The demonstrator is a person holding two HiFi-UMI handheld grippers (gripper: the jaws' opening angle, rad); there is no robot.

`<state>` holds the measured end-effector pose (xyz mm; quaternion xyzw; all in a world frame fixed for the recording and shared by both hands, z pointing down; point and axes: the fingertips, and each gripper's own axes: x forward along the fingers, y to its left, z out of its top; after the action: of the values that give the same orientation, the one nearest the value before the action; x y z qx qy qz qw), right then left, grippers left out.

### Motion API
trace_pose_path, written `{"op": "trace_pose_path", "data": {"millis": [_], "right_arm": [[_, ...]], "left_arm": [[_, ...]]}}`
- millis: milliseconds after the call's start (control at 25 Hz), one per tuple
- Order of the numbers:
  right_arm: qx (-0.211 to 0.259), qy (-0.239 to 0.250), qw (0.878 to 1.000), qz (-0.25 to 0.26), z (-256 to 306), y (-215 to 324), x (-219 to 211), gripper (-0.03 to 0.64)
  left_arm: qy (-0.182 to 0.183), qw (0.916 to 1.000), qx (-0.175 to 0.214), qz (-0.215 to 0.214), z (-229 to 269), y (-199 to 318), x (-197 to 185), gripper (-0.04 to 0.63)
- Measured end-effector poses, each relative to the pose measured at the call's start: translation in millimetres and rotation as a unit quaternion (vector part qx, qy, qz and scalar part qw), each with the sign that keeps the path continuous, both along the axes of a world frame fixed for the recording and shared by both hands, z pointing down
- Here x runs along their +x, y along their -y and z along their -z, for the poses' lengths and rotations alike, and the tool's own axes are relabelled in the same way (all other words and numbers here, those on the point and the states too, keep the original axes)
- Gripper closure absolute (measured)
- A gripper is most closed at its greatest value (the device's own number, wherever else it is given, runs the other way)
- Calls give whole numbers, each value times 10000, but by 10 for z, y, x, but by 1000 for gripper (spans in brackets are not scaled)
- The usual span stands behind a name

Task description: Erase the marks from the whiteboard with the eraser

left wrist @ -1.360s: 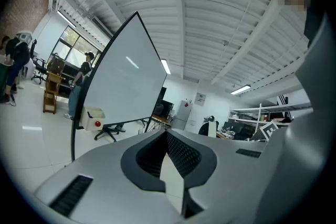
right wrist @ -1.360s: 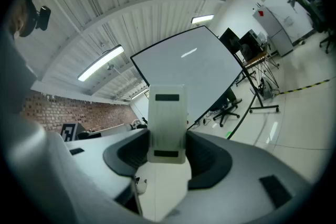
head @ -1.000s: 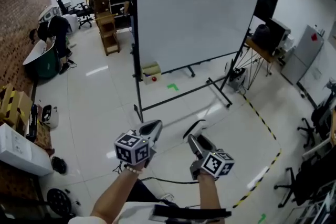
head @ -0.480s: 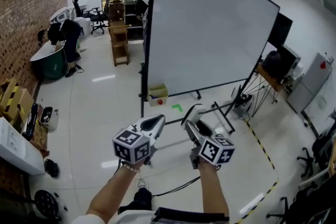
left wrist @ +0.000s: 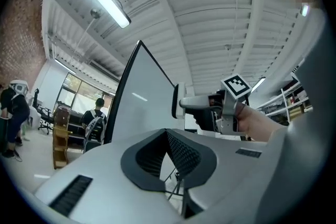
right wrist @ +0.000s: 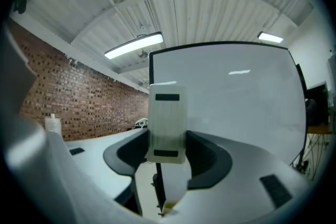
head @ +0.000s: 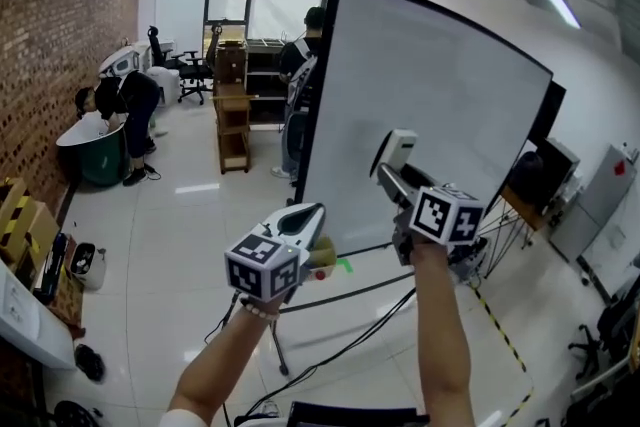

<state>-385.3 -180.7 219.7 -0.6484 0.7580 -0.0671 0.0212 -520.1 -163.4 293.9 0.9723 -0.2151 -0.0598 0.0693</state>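
In the head view, the right gripper (head: 396,171) is held up in front of the whiteboard (head: 450,95), and a white eraser (head: 401,149) is clamped upright between its jaws. Whether the eraser touches the board cannot be told here. The left gripper (head: 306,217) is held lower, near the board's bottom left corner, with its jaws together. A person (head: 300,65) is seen standing just beyond the board's left edge, and a brick wall (head: 50,35) runs along the left.

In the left gripper view, the left gripper (left wrist: 167,136) is shown closed, its black pads meeting at the tip with nothing between them. Above them the right gripper (left wrist: 184,103) is seen from the side, with the eraser (left wrist: 176,101) close to the whiteboard (left wrist: 144,107).

In the right gripper view, the eraser (right wrist: 167,118) is gripped on both sides by the jaws of the right gripper (right wrist: 167,139), and the whiteboard (right wrist: 236,97) fills the space ahead.
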Motion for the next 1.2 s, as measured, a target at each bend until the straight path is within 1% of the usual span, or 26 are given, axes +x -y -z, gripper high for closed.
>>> {"op": "trace_pose_path", "data": {"millis": [120, 240, 360, 440, 600, 680, 760, 840, 920, 1040, 1200], "right_arm": [[122, -181, 9998, 47, 372, 381, -21, 370], [242, -338, 9989, 215, 785, 723, -80, 370], [379, -591, 9971, 288, 1177, 944, -146, 370], [471, -753, 9955, 317, 1413, 1095, -231, 370], [583, -1009, 9926, 332, 1802, 1346, -387, 370], [654, -1037, 9919, 323, 1974, 1407, -423, 370], [689, -1004, 9919, 358, 2125, 1464, -464, 370], [702, -1003, 9917, 395, 2255, 1532, -504, 370], [677, -1026, 9917, 386, 2326, 1600, -525, 370], [647, -1075, 9915, 356, 2355, 1647, -530, 368], [695, -1129, 9907, 299, 2342, 1681, -551, 368]], "left_arm": [[-2, 9999, 158, 47, 197, 267, 91, 597], [-125, 9989, 427, 152, 515, 464, 202, 598], [-300, 9959, 799, 296, 888, 566, 293, 598], [-356, 9944, 928, 362, 1009, 652, 314, 597], [-659, 9888, 1272, 424, 1242, 695, 328, 597], [-730, 9880, 1302, 391, 1334, 705, 336, 597], [-744, 9870, 1341, 470, 1425, 762, 328, 597], [-660, 9854, 1446, 613, 1499, 829, 332, 597], [-567, 9856, 1462, 640, 1524, 863, 345, 597], [-530, 9880, 1385, 420, 1514, 858, 376, 597], [-469, 9884, 1435, 154, 1509, 819, 360, 597]]}}
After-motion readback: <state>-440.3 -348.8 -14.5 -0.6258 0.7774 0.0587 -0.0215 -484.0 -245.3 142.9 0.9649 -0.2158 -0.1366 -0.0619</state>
